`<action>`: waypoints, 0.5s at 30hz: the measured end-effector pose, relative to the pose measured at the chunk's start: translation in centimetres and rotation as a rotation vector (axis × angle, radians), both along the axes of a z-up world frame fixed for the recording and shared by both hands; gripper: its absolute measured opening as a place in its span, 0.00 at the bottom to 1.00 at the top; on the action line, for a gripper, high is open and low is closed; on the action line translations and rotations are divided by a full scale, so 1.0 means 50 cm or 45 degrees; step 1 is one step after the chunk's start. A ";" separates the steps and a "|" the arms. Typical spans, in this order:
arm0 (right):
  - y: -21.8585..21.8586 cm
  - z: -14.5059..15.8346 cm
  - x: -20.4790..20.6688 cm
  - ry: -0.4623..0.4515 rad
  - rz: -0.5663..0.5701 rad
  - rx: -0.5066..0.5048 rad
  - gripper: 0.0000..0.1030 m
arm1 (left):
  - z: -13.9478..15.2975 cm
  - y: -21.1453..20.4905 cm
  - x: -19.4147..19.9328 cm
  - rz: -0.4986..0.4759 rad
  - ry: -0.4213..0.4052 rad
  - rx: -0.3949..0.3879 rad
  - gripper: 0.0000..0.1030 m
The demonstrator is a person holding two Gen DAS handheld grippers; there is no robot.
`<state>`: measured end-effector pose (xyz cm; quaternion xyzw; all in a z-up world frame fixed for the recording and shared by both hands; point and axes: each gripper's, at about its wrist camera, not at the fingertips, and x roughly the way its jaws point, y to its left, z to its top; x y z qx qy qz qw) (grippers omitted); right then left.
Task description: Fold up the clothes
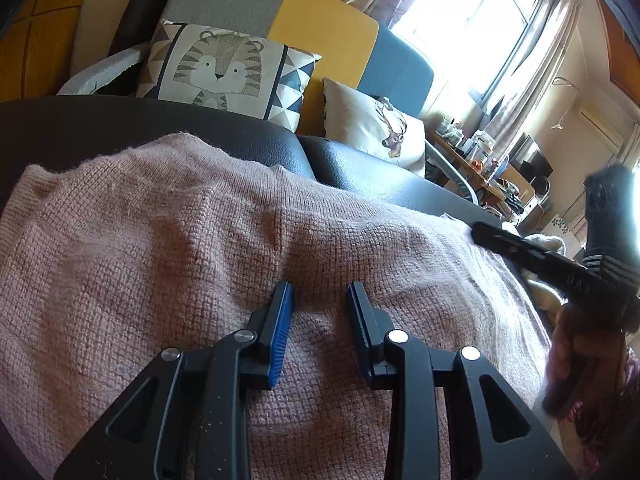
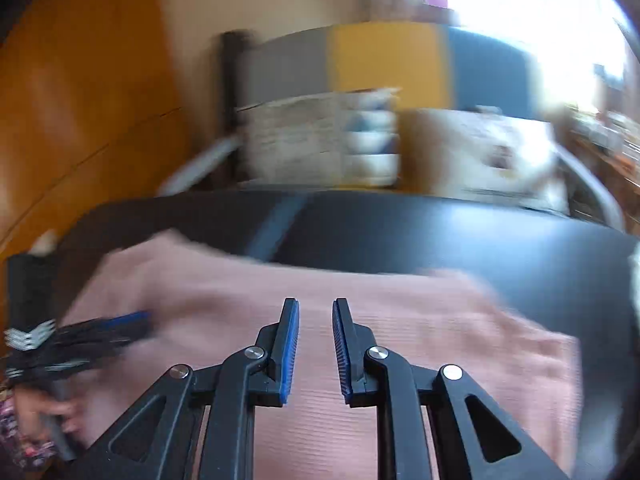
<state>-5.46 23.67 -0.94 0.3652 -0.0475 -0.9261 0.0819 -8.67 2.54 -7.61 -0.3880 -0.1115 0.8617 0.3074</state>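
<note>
My pink knit sweater [image 1: 248,240] lies spread on the dark sofa seat [image 1: 360,172]. My left tool [image 1: 320,300] rests on it, jaws apart, gripping nothing. My right tool [image 2: 316,320] hangs above, jaws slightly apart, empty. I should pinch one edge cleanly and fold slowly.

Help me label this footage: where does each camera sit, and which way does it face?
Left wrist: on the left tongs, angled down over the pink knitted sweater toward the cushions; right tongs and a hand show.
Right wrist: on the right tongs, blurred, same facing; left tongs show.
Shared: sweater, black leather sofa seat.
</note>
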 end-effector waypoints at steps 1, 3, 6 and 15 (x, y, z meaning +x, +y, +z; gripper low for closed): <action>-0.024 -0.008 -0.010 -0.008 0.026 0.003 0.16 | 0.000 -0.001 0.000 0.000 -0.001 0.003 0.32; -0.062 -0.034 -0.029 -0.041 0.050 0.034 0.16 | -0.001 -0.003 -0.001 0.000 -0.005 0.013 0.32; -0.070 -0.076 -0.044 -0.078 0.007 0.057 0.17 | 0.001 -0.007 -0.001 0.003 -0.018 0.024 0.32; -0.100 -0.085 -0.024 -0.033 -0.031 0.193 0.17 | 0.078 -0.019 -0.051 0.111 -0.019 0.046 0.32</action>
